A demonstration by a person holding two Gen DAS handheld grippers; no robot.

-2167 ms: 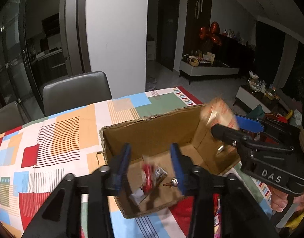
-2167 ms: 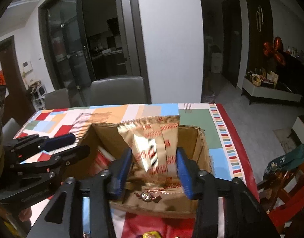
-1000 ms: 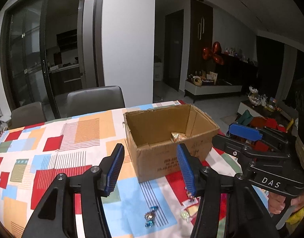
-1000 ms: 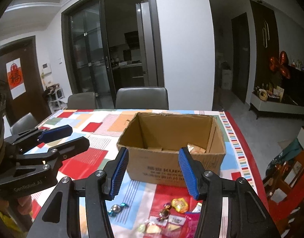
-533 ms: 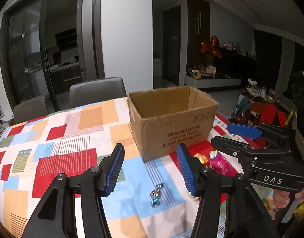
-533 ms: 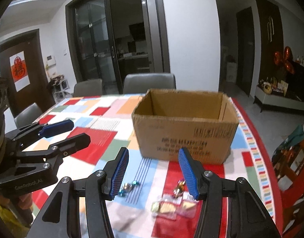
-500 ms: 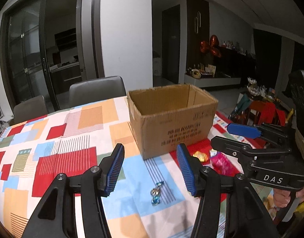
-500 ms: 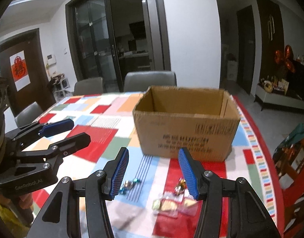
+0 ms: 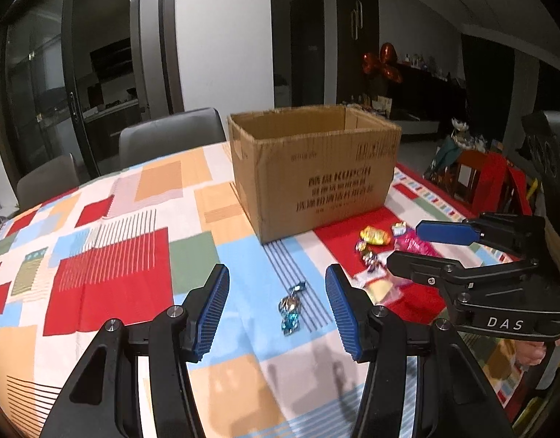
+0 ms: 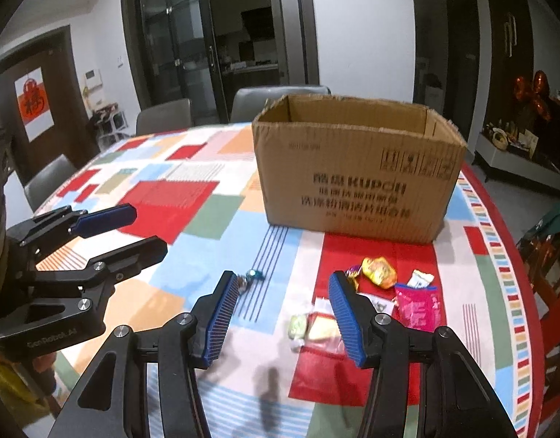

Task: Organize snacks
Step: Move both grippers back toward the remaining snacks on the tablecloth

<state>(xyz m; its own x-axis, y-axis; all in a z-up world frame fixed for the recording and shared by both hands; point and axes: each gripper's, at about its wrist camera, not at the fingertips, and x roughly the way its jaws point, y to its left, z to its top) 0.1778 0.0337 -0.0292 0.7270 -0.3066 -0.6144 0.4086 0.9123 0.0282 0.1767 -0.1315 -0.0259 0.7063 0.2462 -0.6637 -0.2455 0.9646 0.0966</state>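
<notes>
Loose snacks on the patterned counter point(image 9: 108, 284) before the open cardboard box point(image 10: 356, 168): blue-wrapped candy point(image 9: 290, 308) framed between the fingers of the left claw point(image 9: 277, 315), released and empty; yellow packet point(image 10: 379, 272) and pink packet point(image 10: 418, 306) further right, apart from the box. Seen clearly only from the right wrist: clear packet point(image 10: 316, 328) partly behind the right claw point(image 10: 284, 319), likewise released, empty. Box interior hidden in both views.
</notes>
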